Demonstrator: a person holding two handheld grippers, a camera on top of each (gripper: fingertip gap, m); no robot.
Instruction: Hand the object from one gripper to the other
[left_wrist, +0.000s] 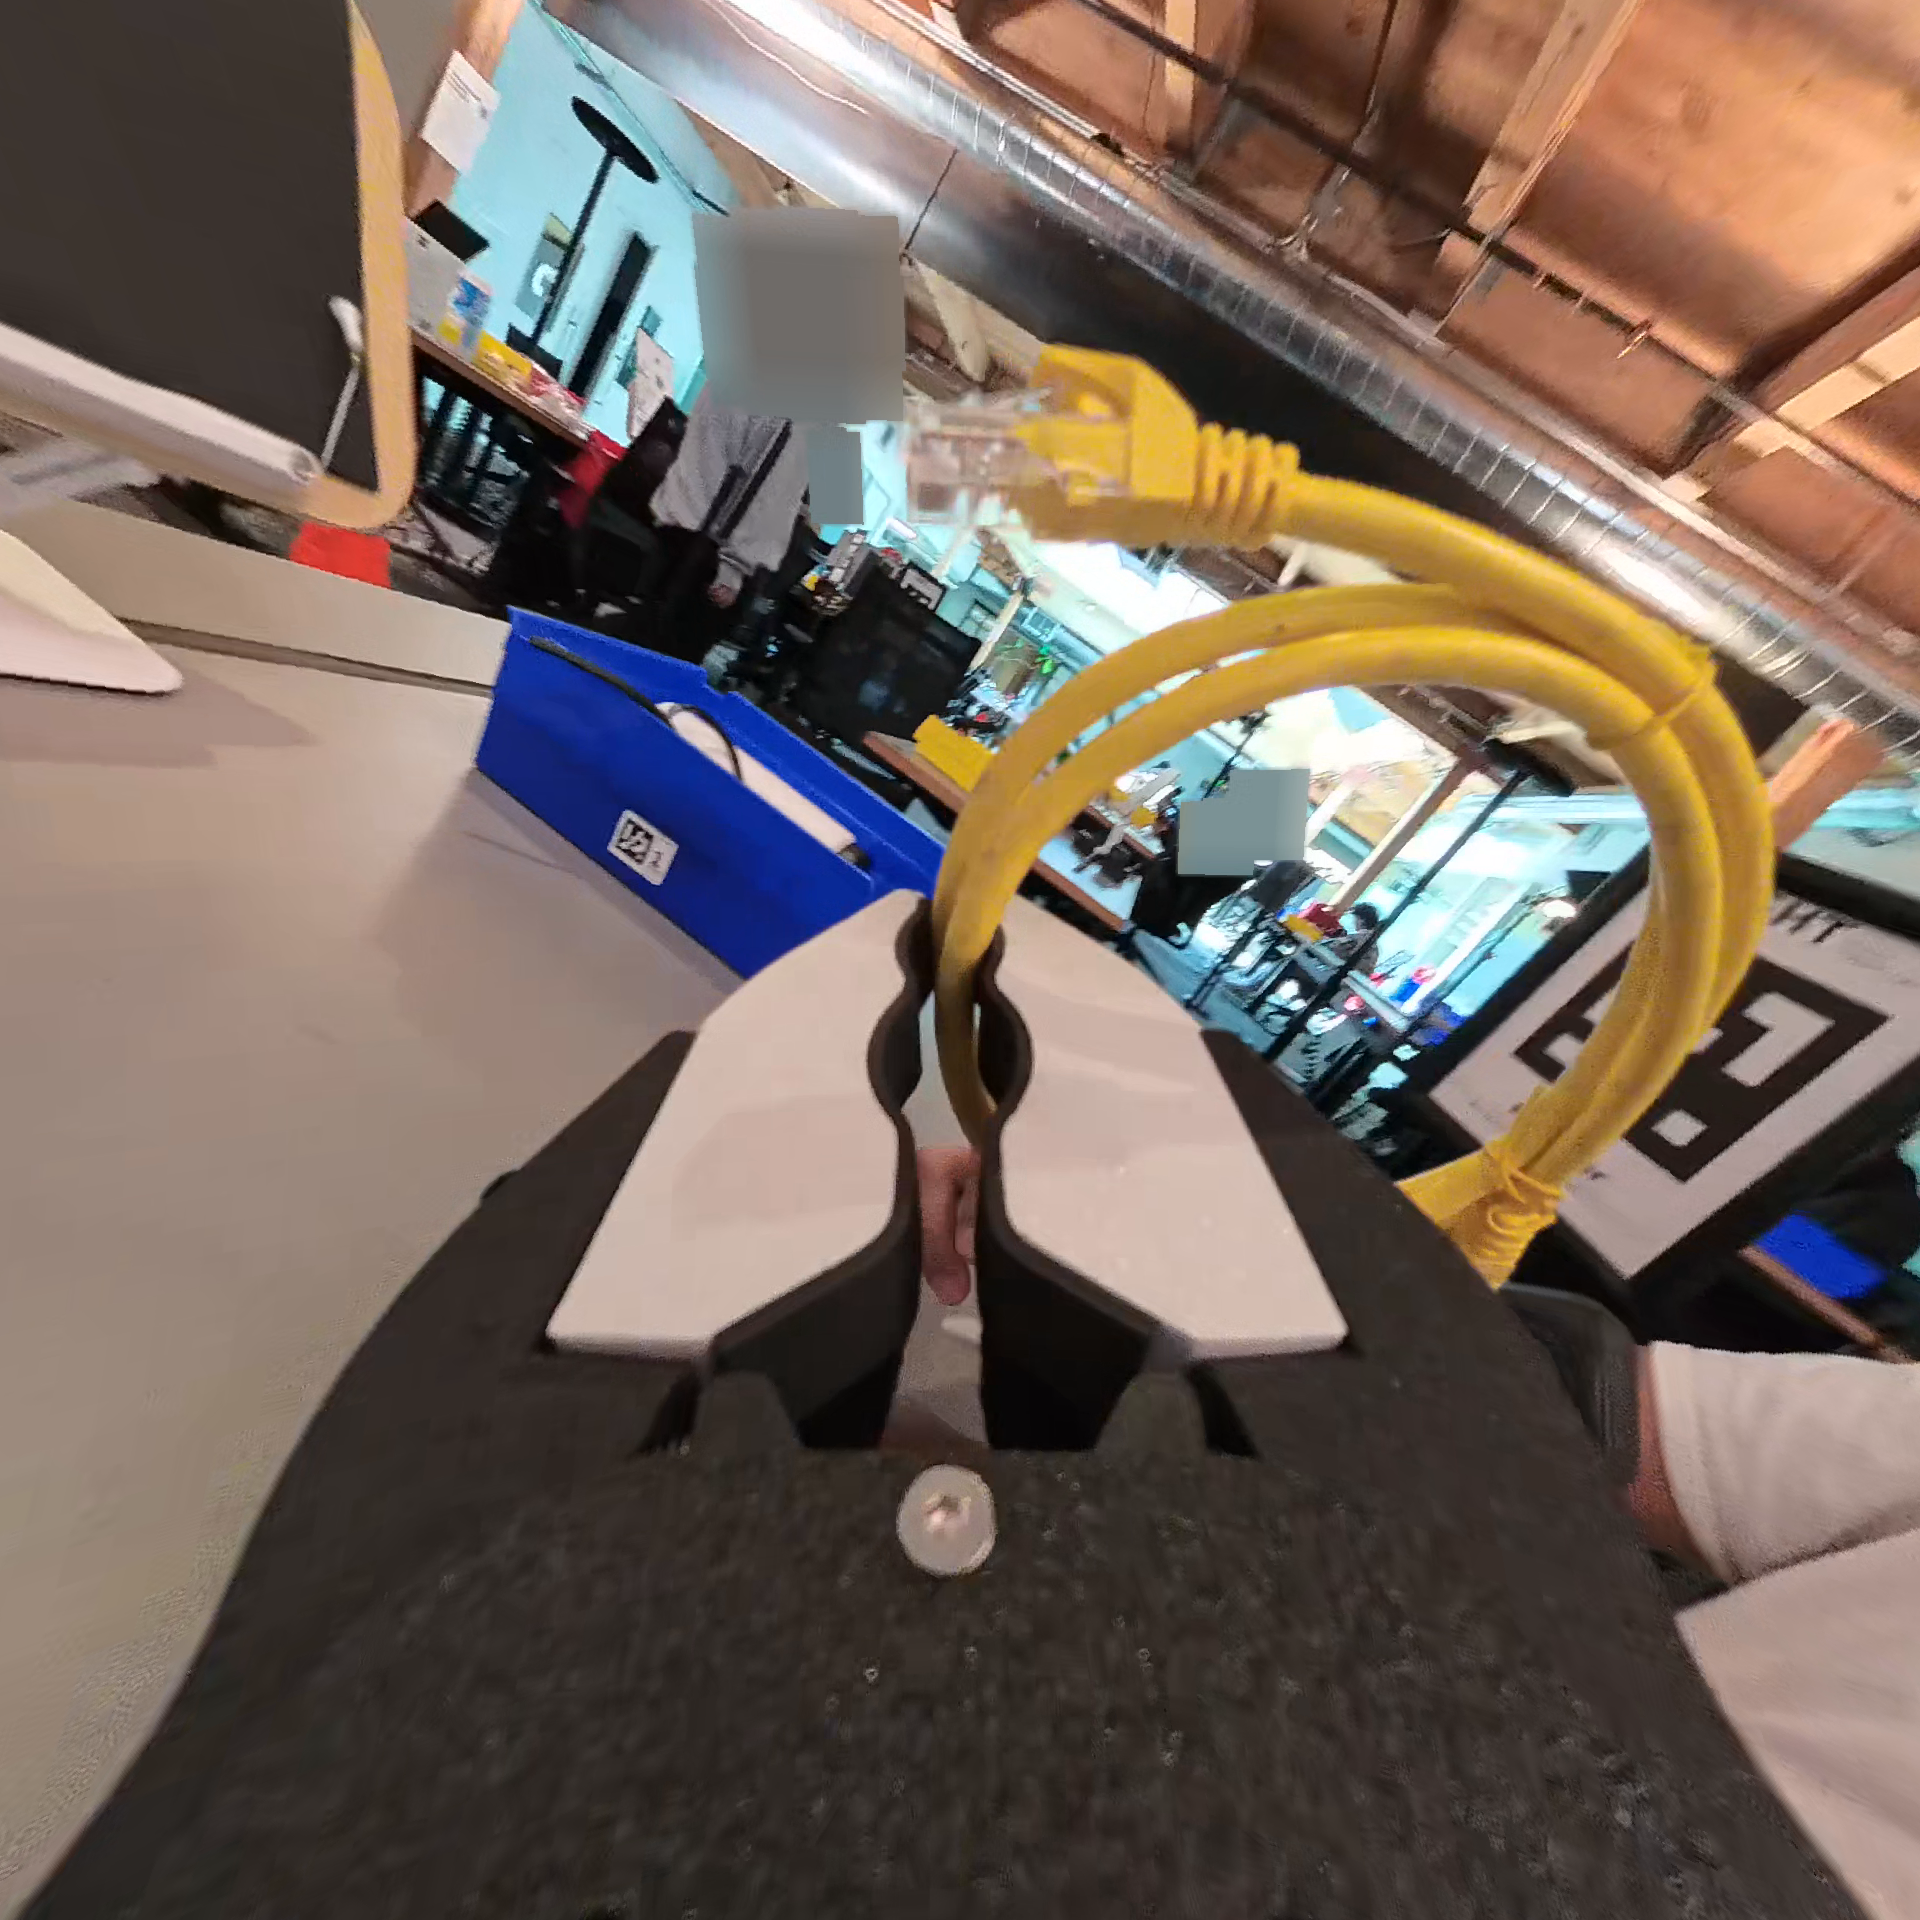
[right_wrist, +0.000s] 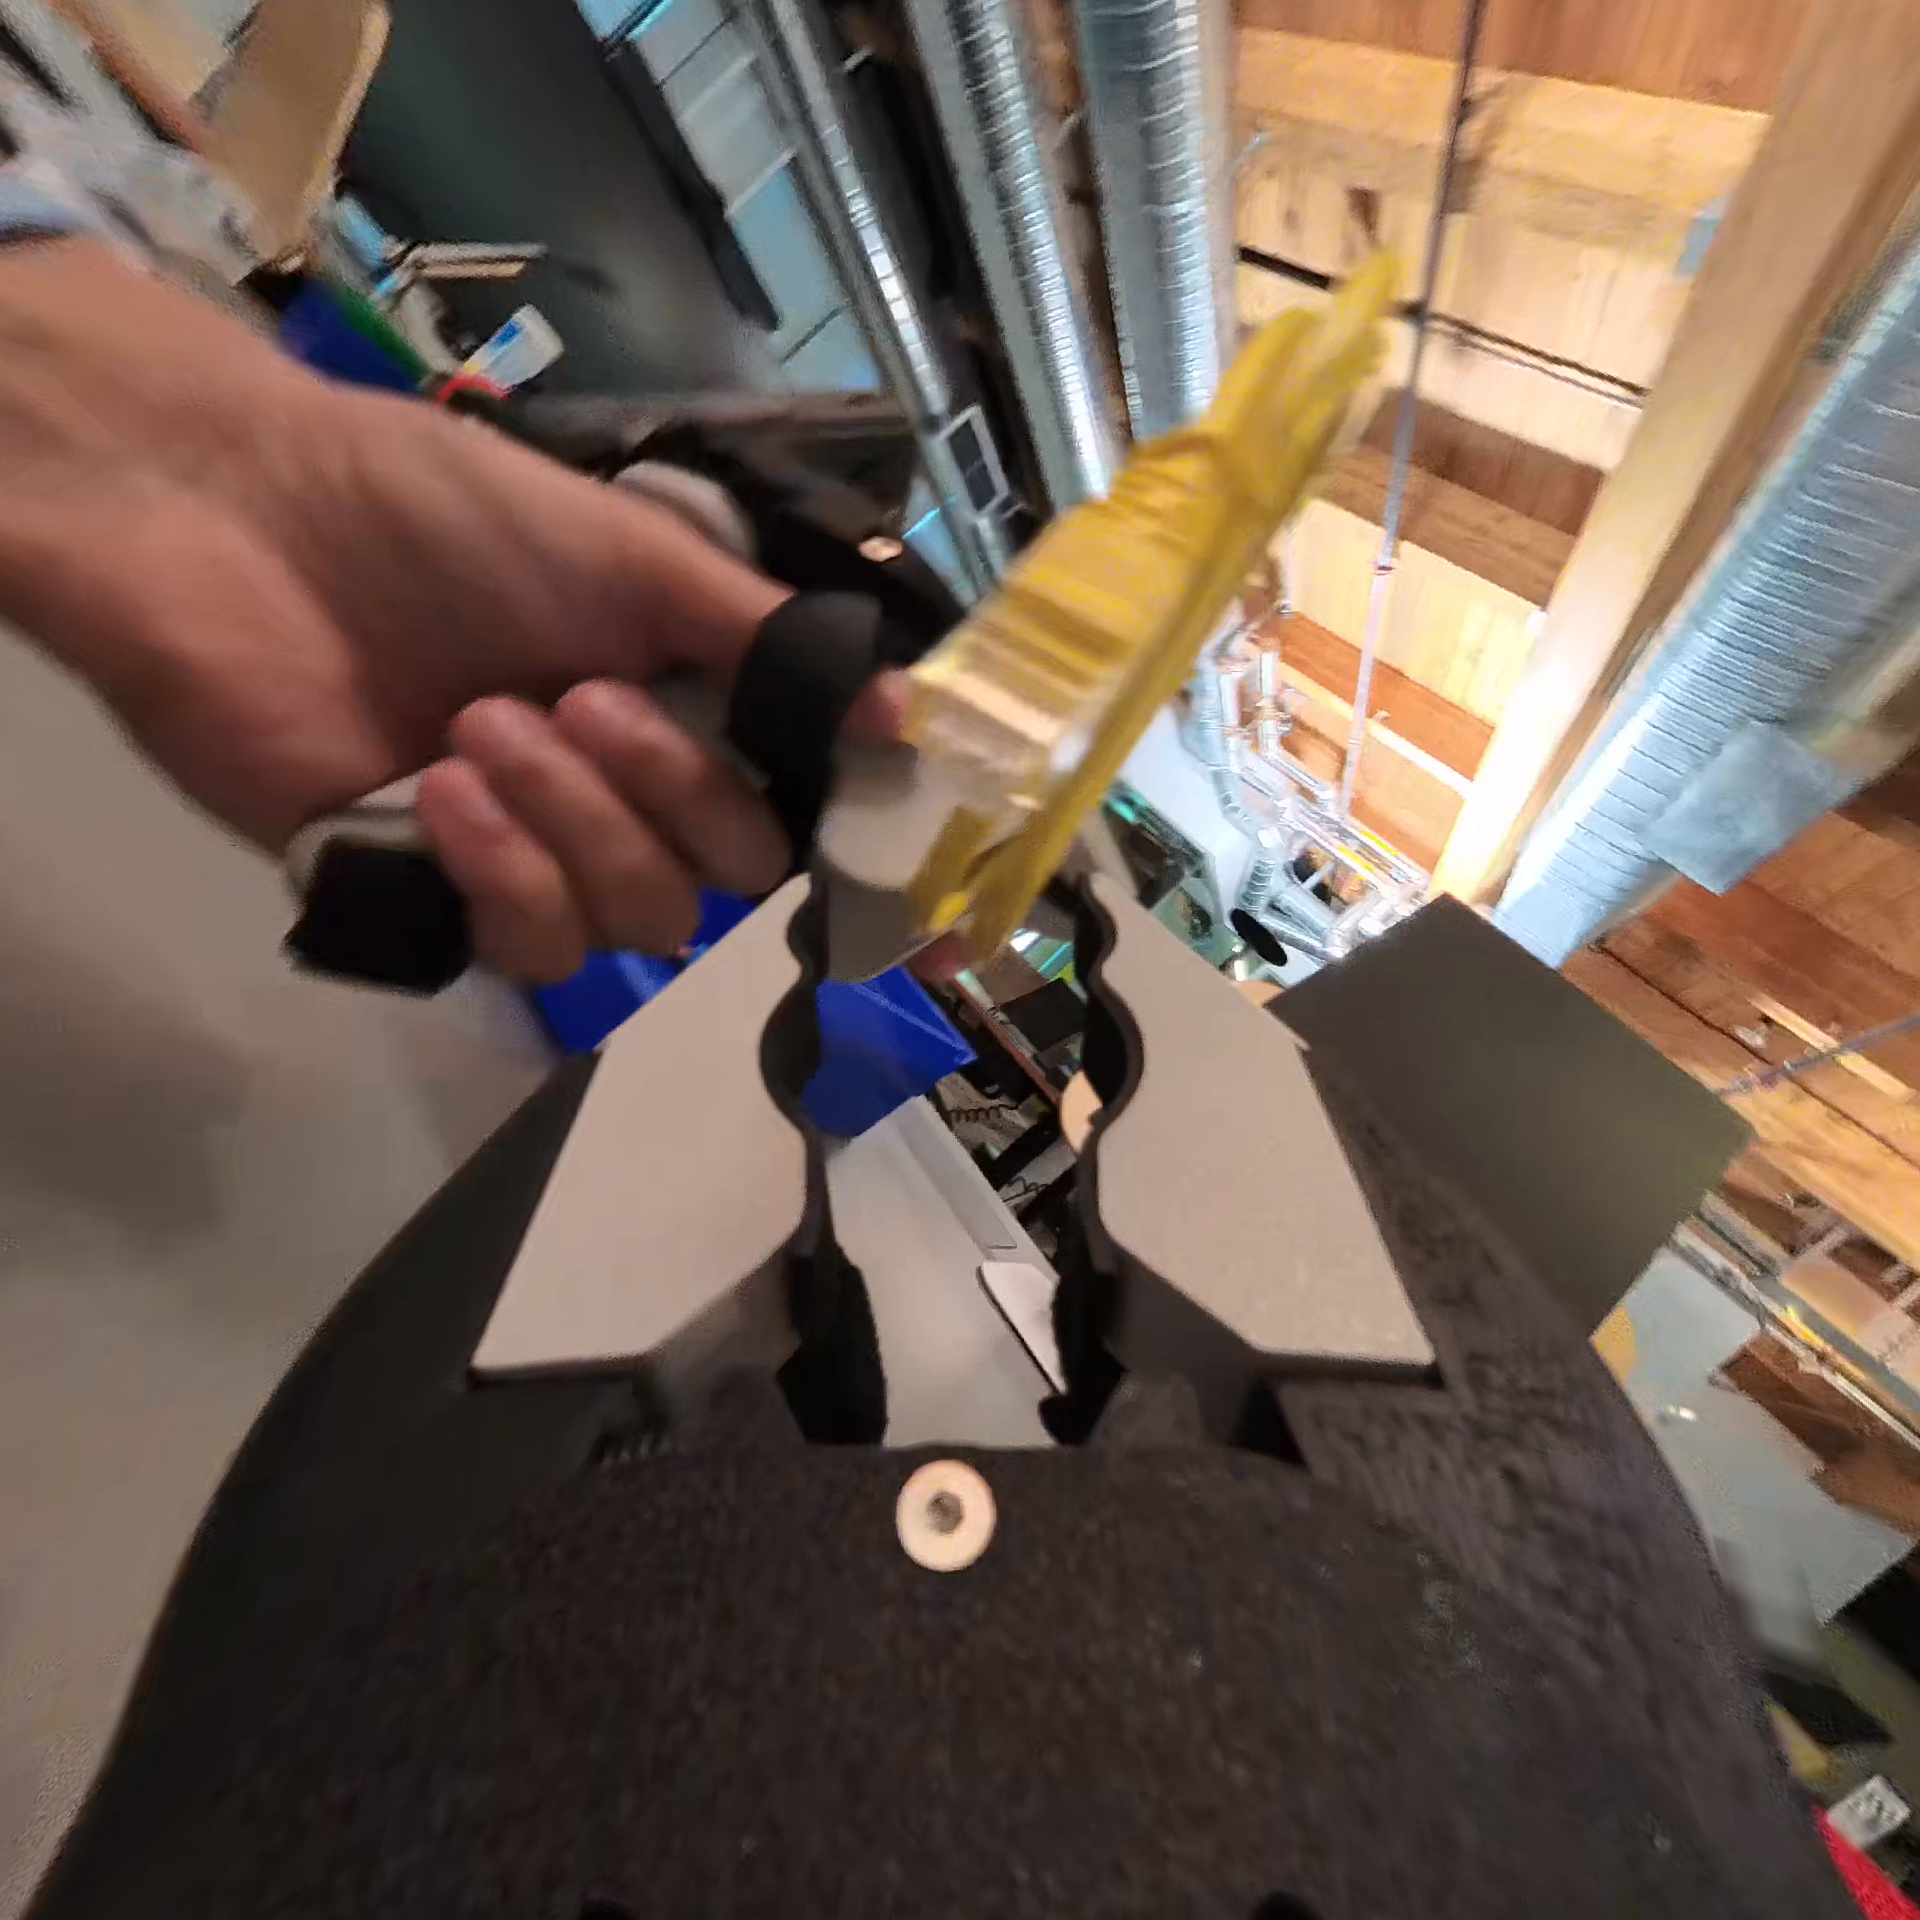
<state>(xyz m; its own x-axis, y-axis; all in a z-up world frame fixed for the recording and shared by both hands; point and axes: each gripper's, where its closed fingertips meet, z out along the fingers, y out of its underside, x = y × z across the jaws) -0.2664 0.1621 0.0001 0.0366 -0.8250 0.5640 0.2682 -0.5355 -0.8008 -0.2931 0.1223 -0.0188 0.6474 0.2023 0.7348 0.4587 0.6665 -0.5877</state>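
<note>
Two grippers show here, w/ one yellow cable (left_wrist: 1351, 644) between them. The left gripper (left_wrist: 951, 935) is pinched tight on the cable, w/ a strand squeezed between its black pads near the tips. The cable is a little coil tied into a loop, and it sticks up & out to the right of the tips, up in the air above the grey table (left_wrist: 260, 987). One clear plug (left_wrist: 966, 457) pokes out at the top of the loop (the other end hangs low on the right). The right gripper (right_wrist: 951, 914) has its fingers spread apart, w/ nothing in them. In the right wrist view the cable (right_wrist: 1143, 603) is blurry and hangs just past those open tips, and its low end dips near the gap. A hand (right_wrist: 364, 582) holds the other tool on the left of that view. A blue bin (left_wrist: 675, 790) sits on the table behind.
</note>
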